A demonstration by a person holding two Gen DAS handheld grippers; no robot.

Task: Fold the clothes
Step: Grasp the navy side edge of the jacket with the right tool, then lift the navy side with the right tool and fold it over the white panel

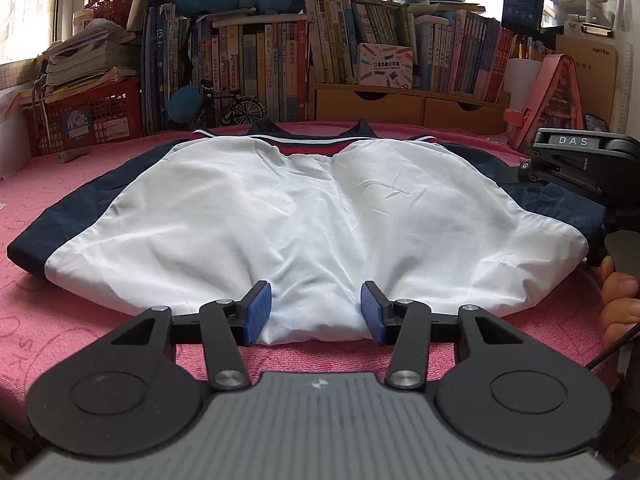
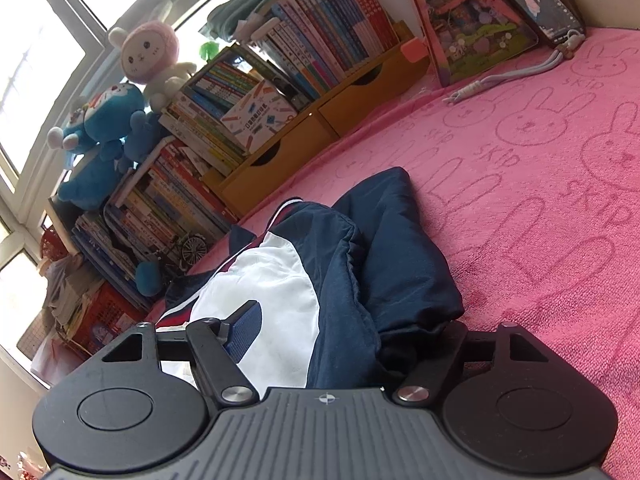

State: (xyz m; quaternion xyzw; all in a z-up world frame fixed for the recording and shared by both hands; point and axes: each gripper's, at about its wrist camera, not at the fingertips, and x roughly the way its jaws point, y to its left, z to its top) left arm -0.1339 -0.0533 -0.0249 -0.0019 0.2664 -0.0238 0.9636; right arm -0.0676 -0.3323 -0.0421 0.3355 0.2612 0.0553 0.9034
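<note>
the jacket was white across the middle with navy sleeves and a red and white band near the collar. the towel under it was pink, embossed with rabbits and what looked like "skip" lettering.

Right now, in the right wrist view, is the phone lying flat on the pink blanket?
No. The phone stands propped up at the back against the wall, with its lower edge on the pink blanket.

A home bedroom or study corner: a pink rabbit-print towel covers the surface, packed books fill shelves across the back, plush toys sit on top at upper left, and windows stand behind them.
</note>
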